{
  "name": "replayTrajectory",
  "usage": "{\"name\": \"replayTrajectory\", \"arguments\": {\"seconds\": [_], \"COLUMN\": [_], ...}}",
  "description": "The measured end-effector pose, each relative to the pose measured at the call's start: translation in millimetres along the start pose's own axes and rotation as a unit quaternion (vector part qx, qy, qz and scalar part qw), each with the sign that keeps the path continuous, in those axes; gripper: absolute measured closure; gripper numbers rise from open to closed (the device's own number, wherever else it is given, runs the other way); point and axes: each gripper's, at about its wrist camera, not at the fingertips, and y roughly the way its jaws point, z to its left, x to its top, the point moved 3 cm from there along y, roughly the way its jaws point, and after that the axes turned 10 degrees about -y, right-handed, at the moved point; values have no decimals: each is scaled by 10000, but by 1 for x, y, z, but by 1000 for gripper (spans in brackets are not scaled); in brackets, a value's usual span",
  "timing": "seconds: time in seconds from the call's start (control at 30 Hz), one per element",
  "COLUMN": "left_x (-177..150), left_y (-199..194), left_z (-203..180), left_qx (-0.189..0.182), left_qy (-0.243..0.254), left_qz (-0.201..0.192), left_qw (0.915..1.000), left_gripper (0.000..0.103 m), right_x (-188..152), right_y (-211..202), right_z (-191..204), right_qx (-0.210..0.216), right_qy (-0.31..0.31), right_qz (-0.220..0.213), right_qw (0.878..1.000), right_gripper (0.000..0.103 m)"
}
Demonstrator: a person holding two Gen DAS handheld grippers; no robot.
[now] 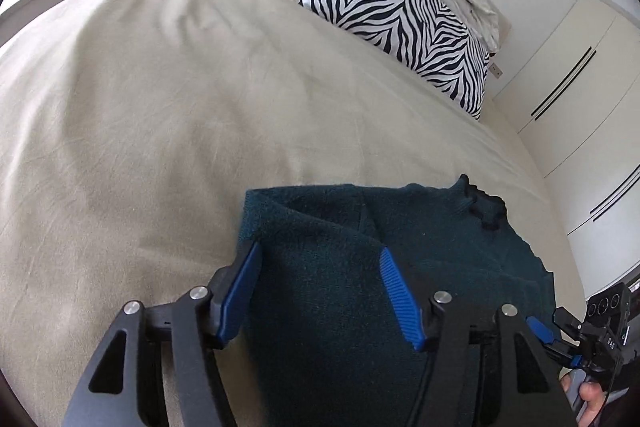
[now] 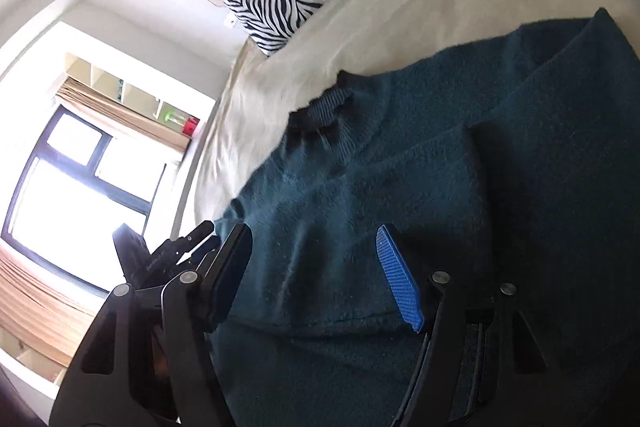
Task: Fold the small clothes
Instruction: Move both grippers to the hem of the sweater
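Left wrist view, left tool (image 1: pixel 320 259) tilted down, wide over teal sweater (image 1: pixel 420 235), right tool (image 2: pixel 316 243) likewise wide.

We carry two matching handheld grippers. Our left gripper (image 1: pixel 320 291) has black angular linkage arms with triangular cut-outs, joined by round silver pivot screws, and two fingers faced with bright blue ribbed pads (image 1: pixel 400 297). Our right gripper (image 2: pixel 316 279) is built the same: black arms, grey pivot screws, and a blue pad with a fine cross-hatched texture at 3 o'clock; its other pad sits in shadow and reads dark. In the left wrist view, at 4 o'clock, the right gripper's black body (image 1: pixel 604 323) shows round dials and small white lettering, with part of a hand (image 1: pixel 588 399) on its grey handle.
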Motion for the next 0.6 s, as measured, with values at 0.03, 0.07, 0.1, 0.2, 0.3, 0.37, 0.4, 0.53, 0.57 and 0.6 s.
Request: {"name": "replayTrajectory", "arguments": {"seconds": [0.03,0.07,0.1,0.2,0.3,0.37,0.4,0.53,0.57,0.6], "left_x": [-4,-8,-13,-37,-68,-92,-105,-156,-168,-180], "left_y": [-5,-12,-20,-51,-96,-126,-139,-178,-185,-191], "left_z": [-1,-2,0,6,10,15,18,33,37,41], "left_qx": [71,201,416,580,654,655,672,722,710,681], "left_qy": [121,204,269,531,728,762,762,666,609,546], "left_qz": [6,-30,-51,-111,-230,-209,-175,115,232,365], "left_qw": [9999,9996,9988,9968,9949,9947,9947,9951,9953,9955], "left_gripper": [40,39,38,38,38,32,32,28,28,28], "right_x": [-4,-8,-10,-20,-36,-50,-59,-102,-113,-124], "right_y": [1,-5,-12,-44,-86,-119,-135,-196,-209,-218], "right_z": [-3,-5,-8,-19,-28,-32,-33,-39,-40,-39], "right_qx": [71,160,141,-68,-541,-619,-702,-885,-917,-971], "right_qy": [-52,-81,-15,150,276,300,301,416,431,421], "right_qz": [-54,-161,-183,-321,-448,-616,-677,-810,-802,-776], "right_qw": [9999,9997,9997,9994,9971,9957,9948,9919,9916,9914], "right_gripper": [41,41,41,40,39,39,39,39,39,39]}}
